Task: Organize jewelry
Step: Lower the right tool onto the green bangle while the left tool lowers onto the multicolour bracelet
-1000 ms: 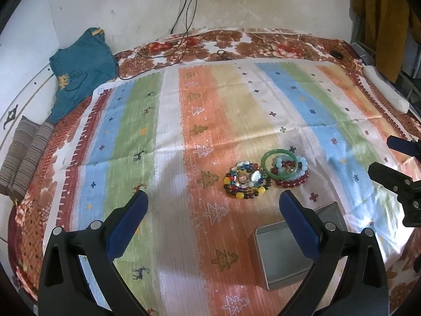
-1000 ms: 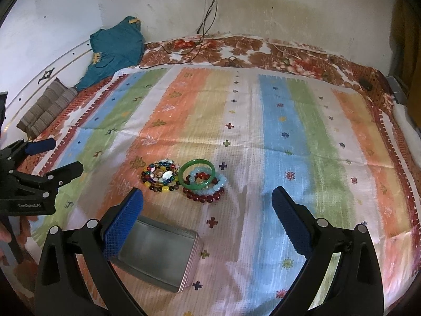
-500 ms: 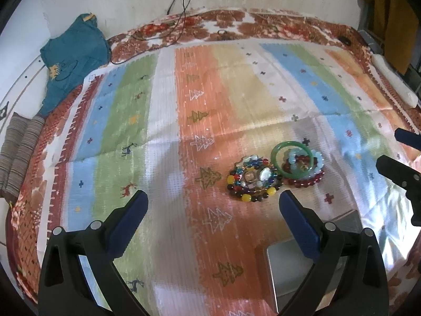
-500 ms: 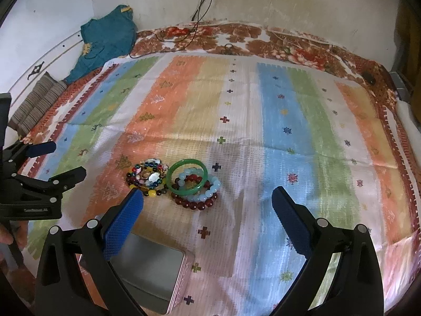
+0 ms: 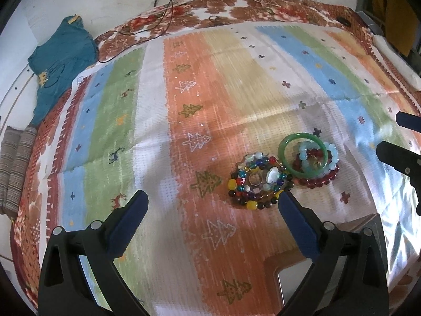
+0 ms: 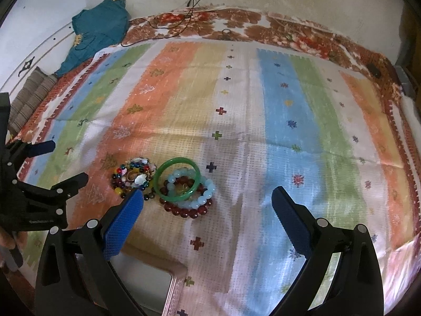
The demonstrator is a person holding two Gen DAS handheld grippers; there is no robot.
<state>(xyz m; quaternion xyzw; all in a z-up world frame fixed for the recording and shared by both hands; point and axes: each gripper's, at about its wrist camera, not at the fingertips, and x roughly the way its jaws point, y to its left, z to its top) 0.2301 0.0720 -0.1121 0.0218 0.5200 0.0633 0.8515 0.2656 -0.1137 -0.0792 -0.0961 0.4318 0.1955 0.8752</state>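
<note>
A pile of jewelry lies on the striped cloth: a multicoloured bead bracelet [image 5: 259, 184] [image 6: 133, 176], a green bangle [image 5: 302, 155] [image 6: 176, 179] over pale blue beads [image 5: 330, 155] [image 6: 209, 189] and dark red beads [image 5: 321, 180] [image 6: 184, 212]. A metal tin [image 5: 294, 281] [image 6: 147, 284] sits in front of them, partly behind the fingers. My left gripper [image 5: 211, 205] is open and empty, just short and left of the pile. My right gripper [image 6: 208, 205] is open and empty, over the near edge of the red beads.
The striped cloth [image 5: 223, 92] covers a floral bed [image 6: 263, 21]. A teal garment [image 5: 60, 60] and a folded striped cloth [image 5: 15, 163] lie at the far left. Cables [image 5: 163, 5] hang from the wall. A white object [image 5: 397, 63] lies at the right edge.
Both grippers have moved forward and down toward the jewelry pile; the pile and tin now sit closer and lower in both views. Both stay open.
</note>
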